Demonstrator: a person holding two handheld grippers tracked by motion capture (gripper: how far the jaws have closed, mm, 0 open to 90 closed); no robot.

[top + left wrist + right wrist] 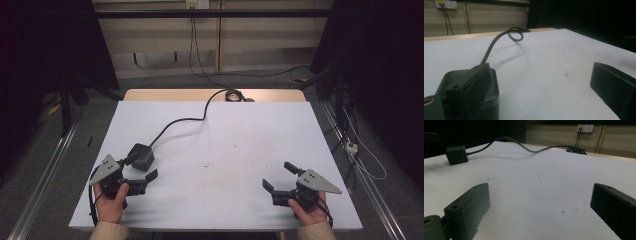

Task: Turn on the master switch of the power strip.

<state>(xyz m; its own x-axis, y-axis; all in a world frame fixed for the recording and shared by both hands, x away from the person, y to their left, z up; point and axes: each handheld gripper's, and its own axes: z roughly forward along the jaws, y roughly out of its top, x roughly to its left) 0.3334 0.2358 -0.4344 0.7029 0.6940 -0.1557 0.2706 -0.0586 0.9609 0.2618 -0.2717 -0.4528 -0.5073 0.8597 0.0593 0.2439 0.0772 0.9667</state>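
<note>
Near left of the table (pixel 220 210), the black socket cube (pixel 141 156) sits just beyond the left gripper (pixel 142 181), jaws wide and empty; its cable (pixel 180 120) trails far-right. The right gripper (pixel 280 179), also open and empty, waits well apart.

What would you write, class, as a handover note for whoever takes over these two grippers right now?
Left gripper: open, nothing held, one jaw right beside the black cube-shaped power adapter; contact unclear.
Right gripper: open, nothing held, over bare white table.
The adapter sits near the table's left front; its black cable runs to a coil at the far edge.
Done: nothing gripped yet.
Left: probably close the left gripper on the adapter.
</note>
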